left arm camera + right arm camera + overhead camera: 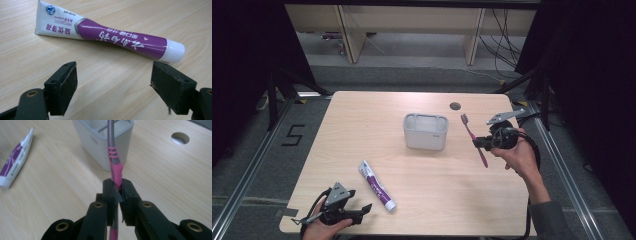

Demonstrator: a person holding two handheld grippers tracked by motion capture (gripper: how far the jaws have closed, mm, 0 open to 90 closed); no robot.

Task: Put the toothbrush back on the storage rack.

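Right gripper (pixel 117 188): jaws clamped on toothbrush (pixel 474 138) handle, apparently for the holder (pixel 426 131) beyond the fingertips.
Left gripper (pixel 113 88): jaws apart, toothpaste (pixel 110 37) just ahead, seemingly ready to grasp.

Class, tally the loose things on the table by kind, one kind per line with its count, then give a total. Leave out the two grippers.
toothbrush: 1, pink, clamped in the right gripper
toothpaste tube: 1, purple and white, lying flat
grey holder cup: 1
Total: 3
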